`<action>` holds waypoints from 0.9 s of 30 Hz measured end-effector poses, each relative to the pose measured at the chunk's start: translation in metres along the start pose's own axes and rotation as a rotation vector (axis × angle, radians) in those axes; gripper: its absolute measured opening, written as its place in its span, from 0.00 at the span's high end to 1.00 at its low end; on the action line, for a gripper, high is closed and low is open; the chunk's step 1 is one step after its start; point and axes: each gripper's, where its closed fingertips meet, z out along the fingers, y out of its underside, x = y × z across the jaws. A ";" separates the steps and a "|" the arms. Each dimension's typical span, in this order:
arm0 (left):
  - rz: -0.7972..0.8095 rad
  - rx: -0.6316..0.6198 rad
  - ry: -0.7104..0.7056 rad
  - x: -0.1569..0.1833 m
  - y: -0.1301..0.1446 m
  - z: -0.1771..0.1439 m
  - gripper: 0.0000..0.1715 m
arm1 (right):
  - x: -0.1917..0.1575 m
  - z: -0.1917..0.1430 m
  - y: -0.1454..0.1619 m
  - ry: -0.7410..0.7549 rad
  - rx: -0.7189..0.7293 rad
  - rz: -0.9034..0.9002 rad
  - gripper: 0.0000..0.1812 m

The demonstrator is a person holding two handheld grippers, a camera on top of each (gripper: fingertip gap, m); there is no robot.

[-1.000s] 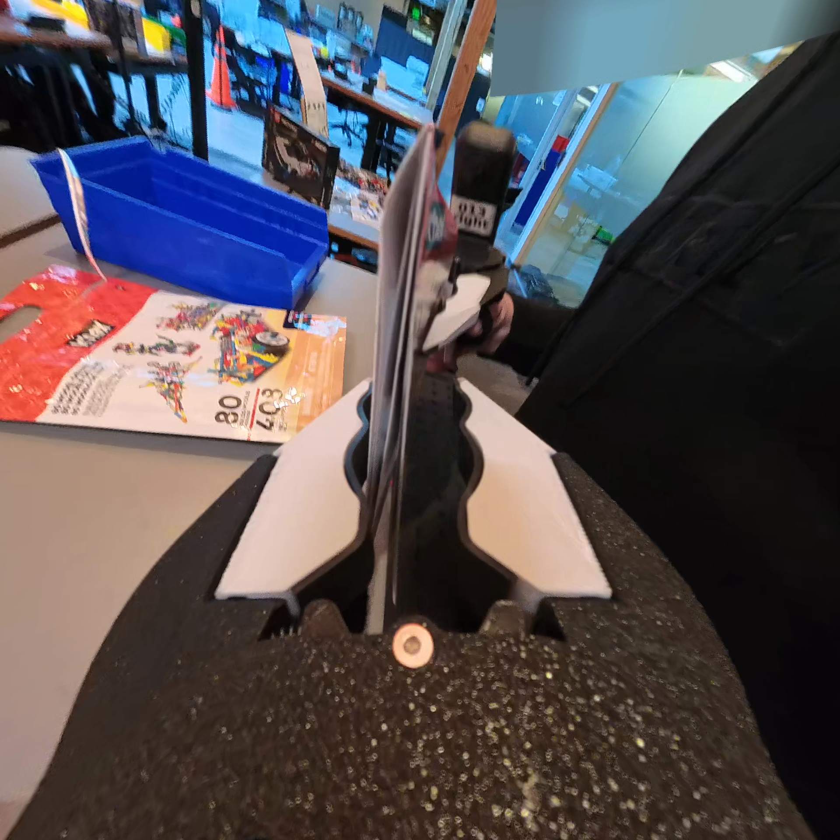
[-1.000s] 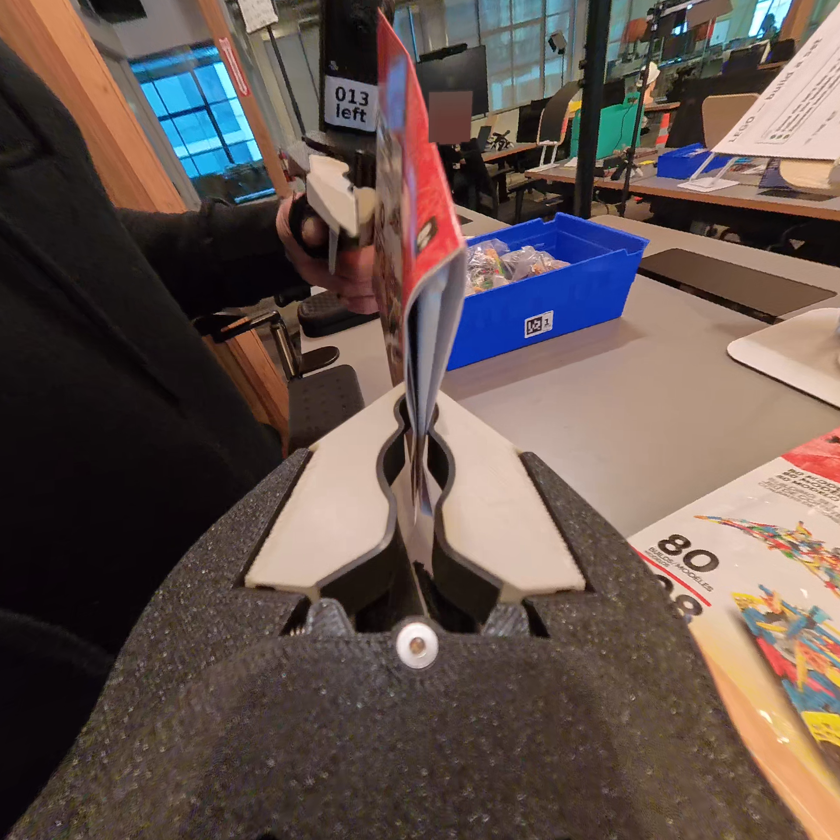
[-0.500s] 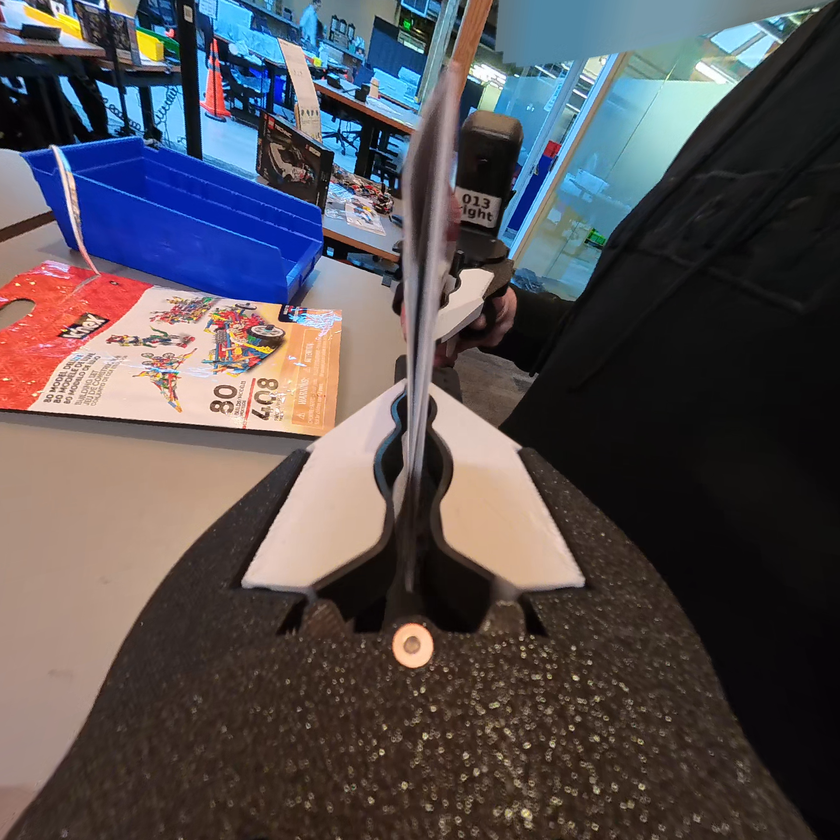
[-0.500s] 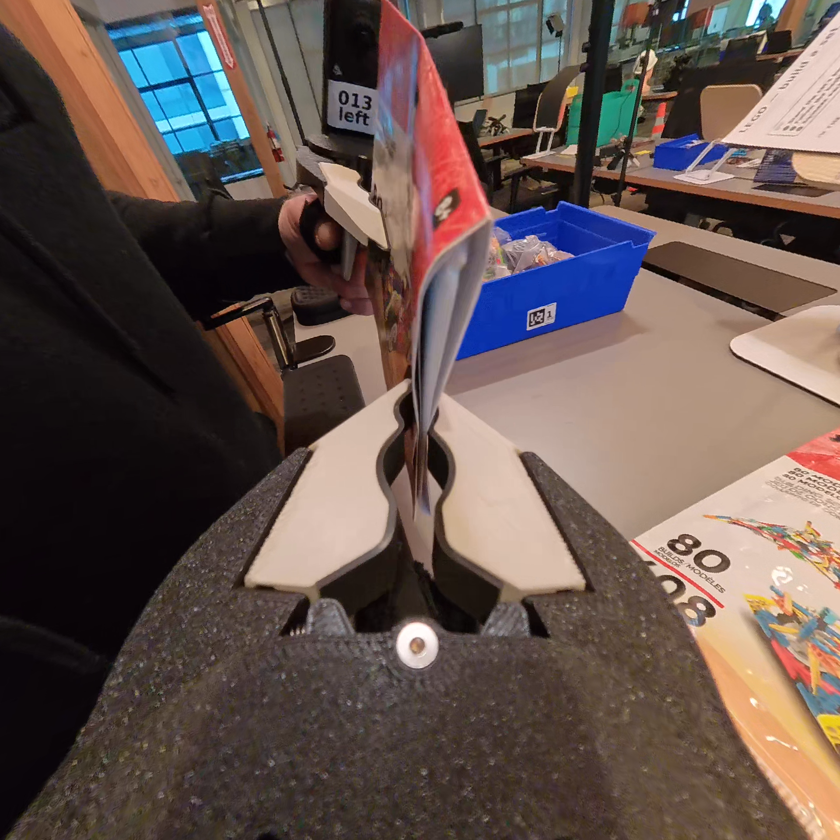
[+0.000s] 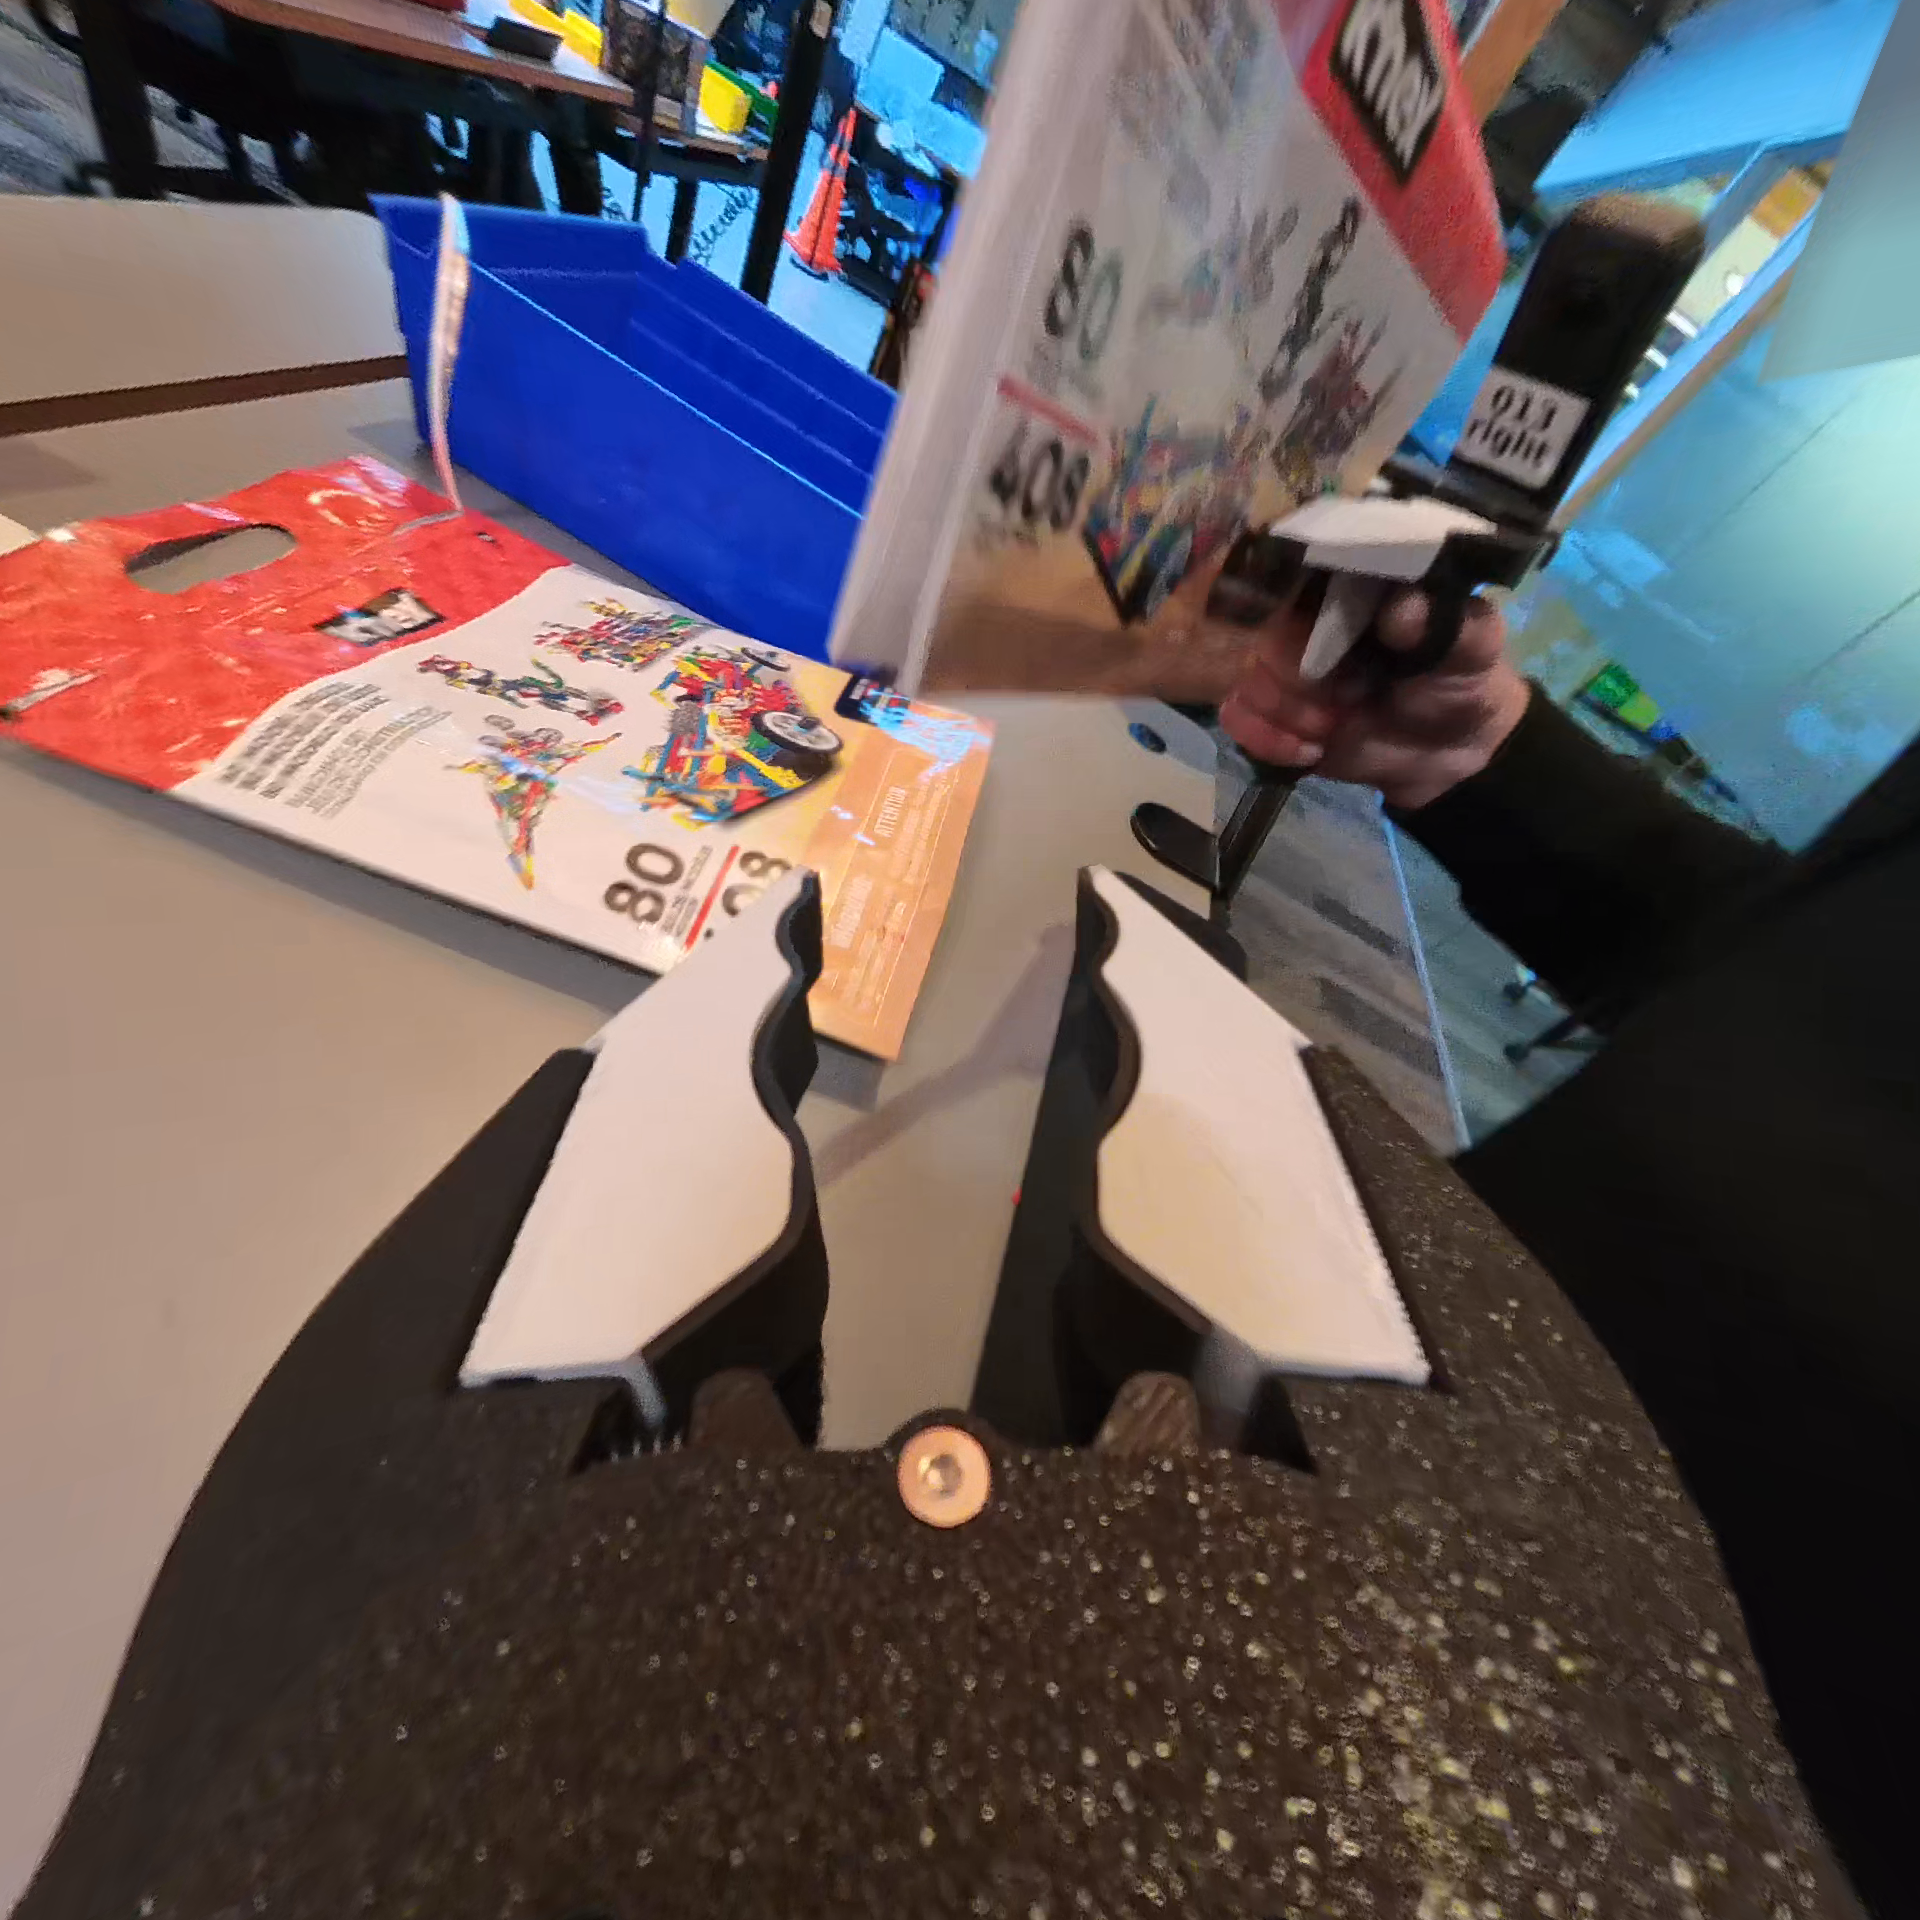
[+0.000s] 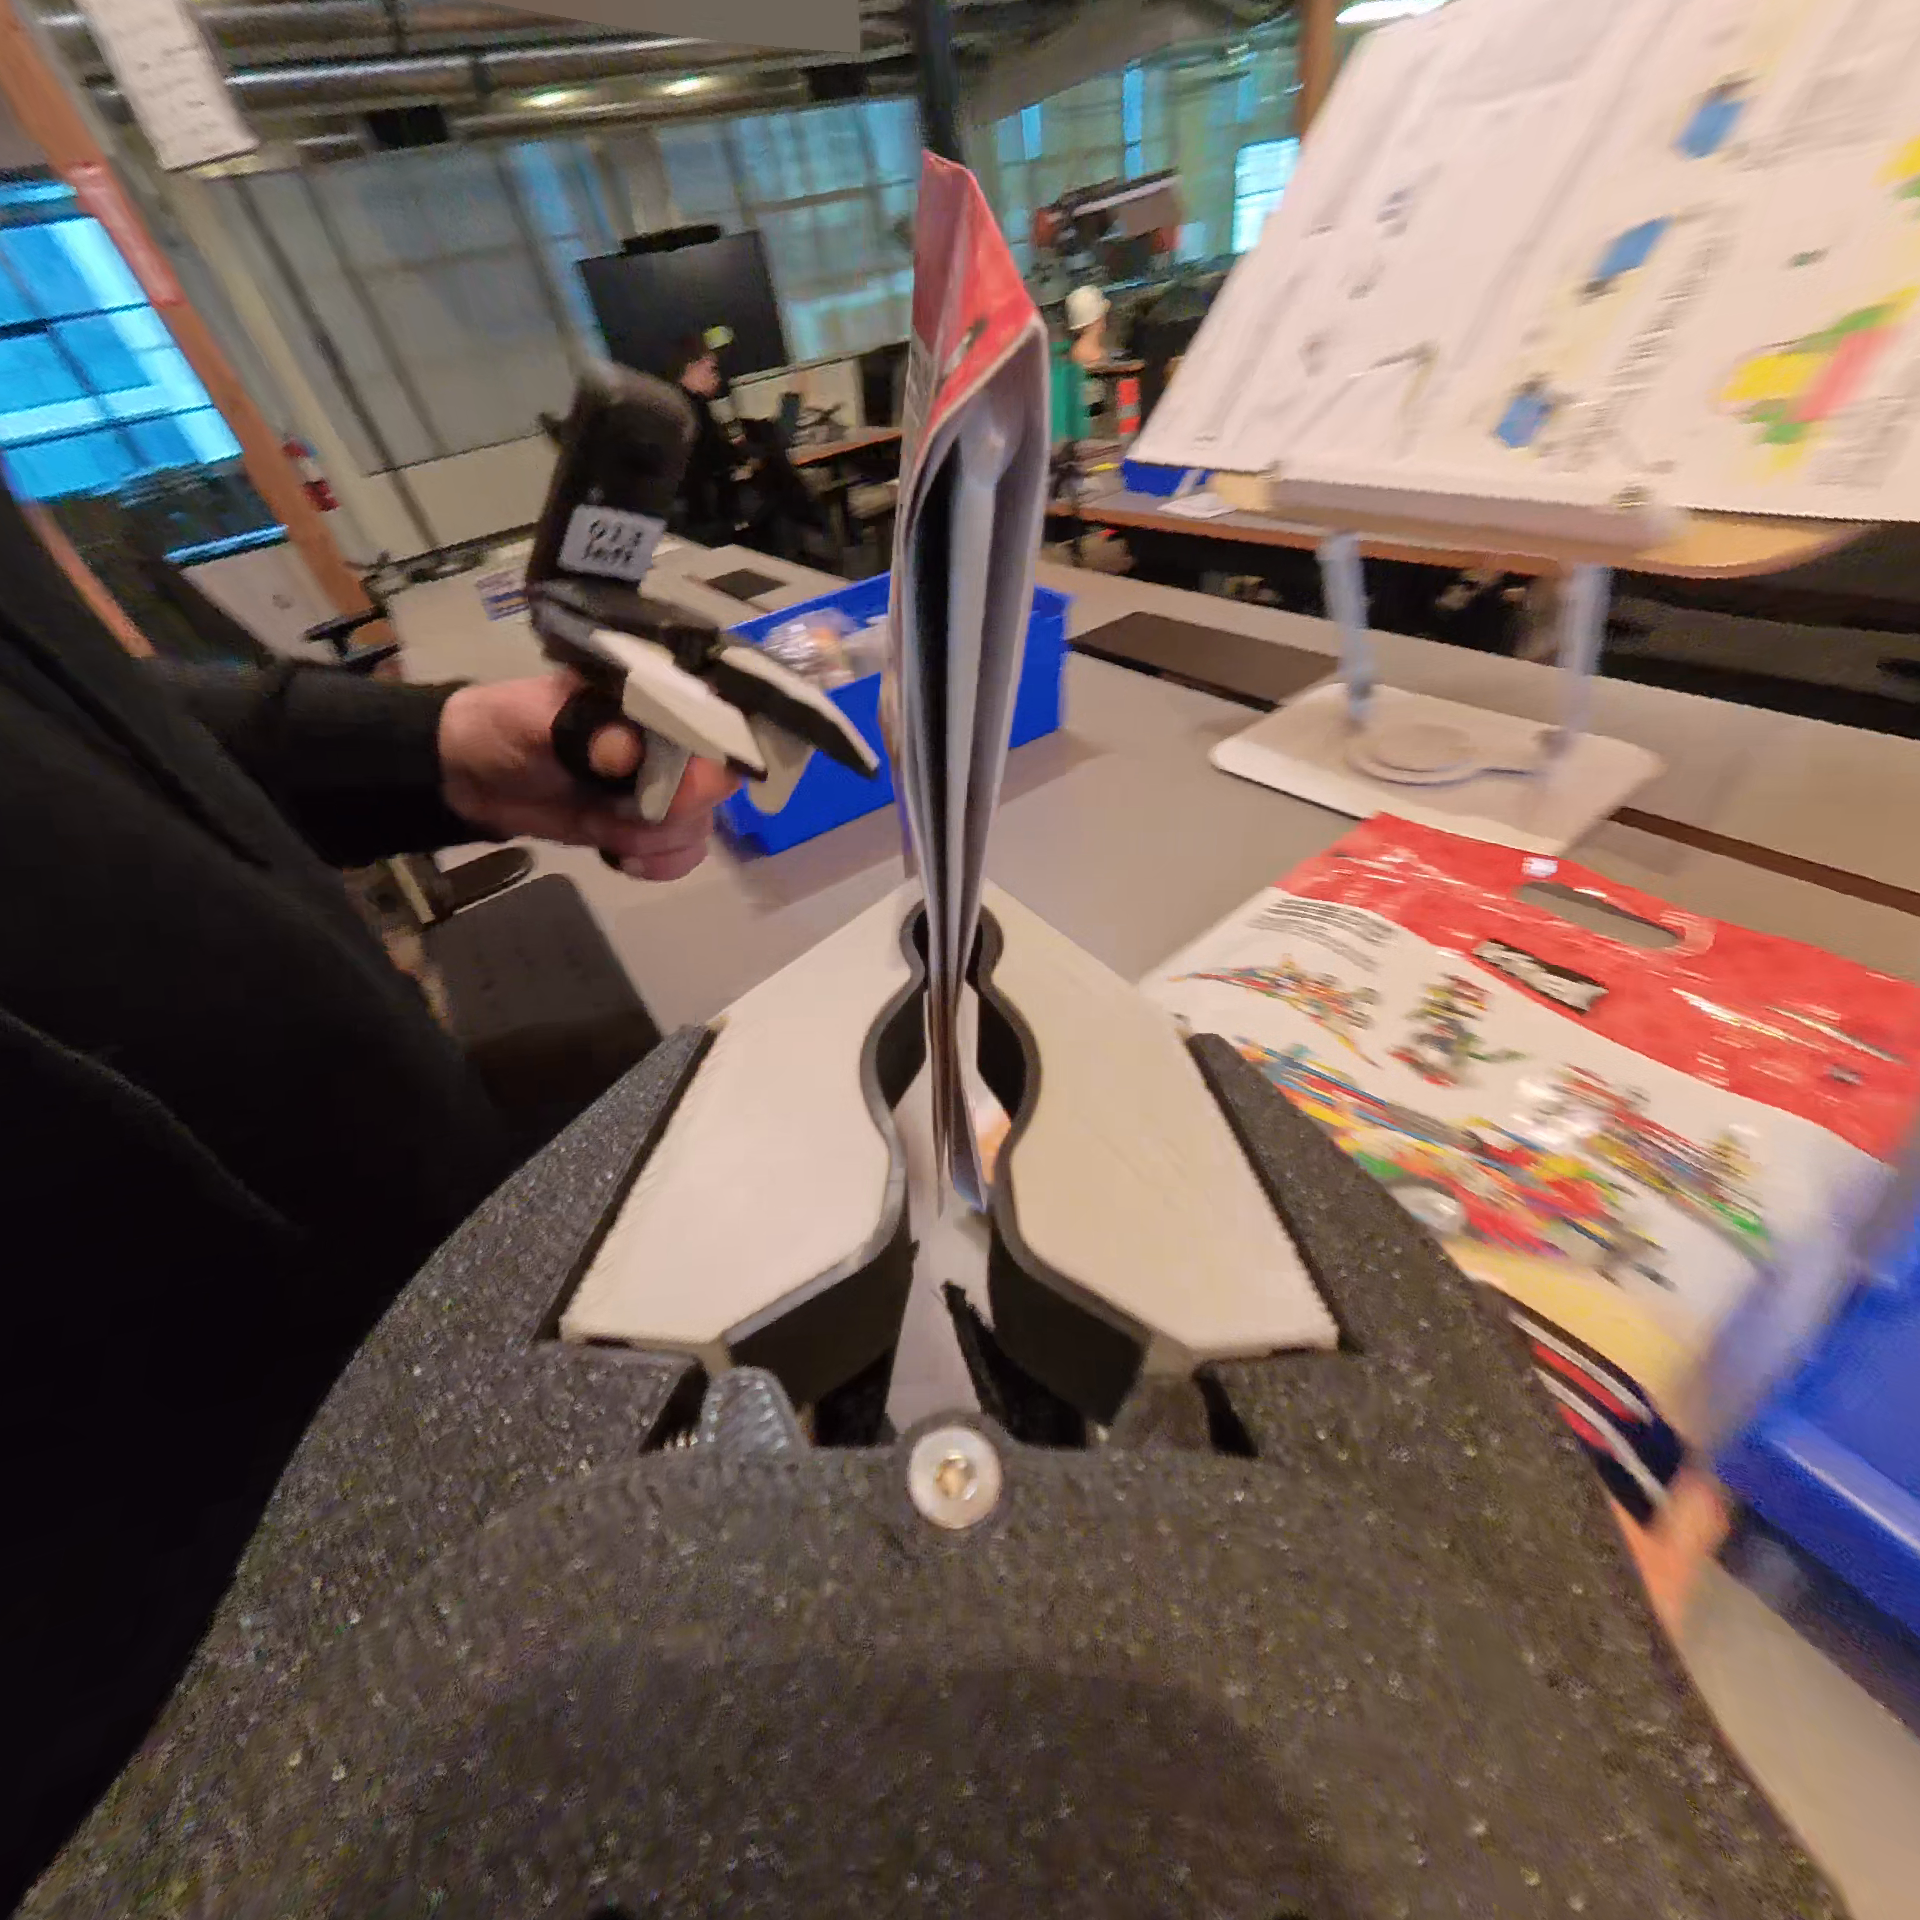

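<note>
The left tongs (image 5: 945,914) stand open with nothing between their white fingers (image 5: 686,1122), low in the middle of the left wrist view, over the grey worktop (image 5: 208,1091). Just past the left fingertip lies a flat red-and-white plastic bag (image 5: 468,727) printed with colourful toy models, and behind it, in the upper left of the frame, sits a blue bin (image 5: 644,416).

The right tongs (image 6: 948,925) are closed on a booklet (image 6: 961,623), pinching its lower edge so it stands nearly upright in the centre of the right wrist view (its pages fan slightly apart above the grip). In the left wrist view the same booklet (image 5: 1174,343) fills the upper right, clear of the worktop, with the right tongs (image 5: 1351,582) at its lower corner and a hand (image 5: 1382,717) in a black sleeve on the handle.

In the right wrist view the left tongs (image 6: 831,748) hang just left of the booklet, apart from it. A sheet of instructions on a tilted stand (image 6: 1455,748) occupies the upper right.
</note>
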 end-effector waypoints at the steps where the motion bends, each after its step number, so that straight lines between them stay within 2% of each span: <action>1: 0.028 -0.024 0.029 0.005 0.003 0.018 0.74 | 0.013 -0.012 -0.003 0.048 0.013 0.005 1.00; 6: 0.270 -0.269 0.003 0.010 0.042 0.120 0.74 | 0.050 -0.056 -0.011 0.209 0.037 -0.001 1.00; 8: 0.310 -0.372 -0.010 0.007 0.060 0.150 0.74 | 0.054 -0.065 -0.013 0.236 0.046 -0.006 1.00; 10: 0.316 -0.441 -0.033 0.002 0.074 0.165 0.77 | 0.055 -0.071 -0.012 0.255 0.050 -0.002 1.00; 12: 0.320 -0.514 -0.079 -0.010 0.091 0.169 0.79 | 0.055 -0.075 -0.009 0.266 0.052 0.004 1.00; 14: 0.231 -0.563 -0.107 -0.019 0.105 0.166 0.81 | 0.055 -0.078 -0.004 0.272 0.055 0.020 1.00; 16: 0.113 -0.562 -0.105 -0.023 0.109 0.161 0.84 | 0.056 -0.080 0.002 0.276 0.051 0.034 1.00; 18: 0.062 -0.576 -0.137 -0.033 0.115 0.151 0.91 | 0.057 -0.080 0.005 0.275 0.053 0.044 1.00; 21: -0.030 -0.550 -0.137 -0.038 0.121 0.135 0.95 | 0.060 -0.076 0.008 0.267 0.049 0.058 1.00; 23: -0.126 -0.504 -0.107 -0.035 0.121 0.129 0.94 | 0.063 -0.072 0.010 0.264 0.039 0.068 1.00; 25: -0.112 -0.487 -0.075 -0.026 0.117 0.124 0.86 | 0.066 -0.068 0.010 0.260 0.036 0.068 1.00; 27: -0.075 -0.464 -0.039 -0.014 0.102 0.119 0.84 | 0.068 -0.066 0.007 0.260 0.040 0.068 1.00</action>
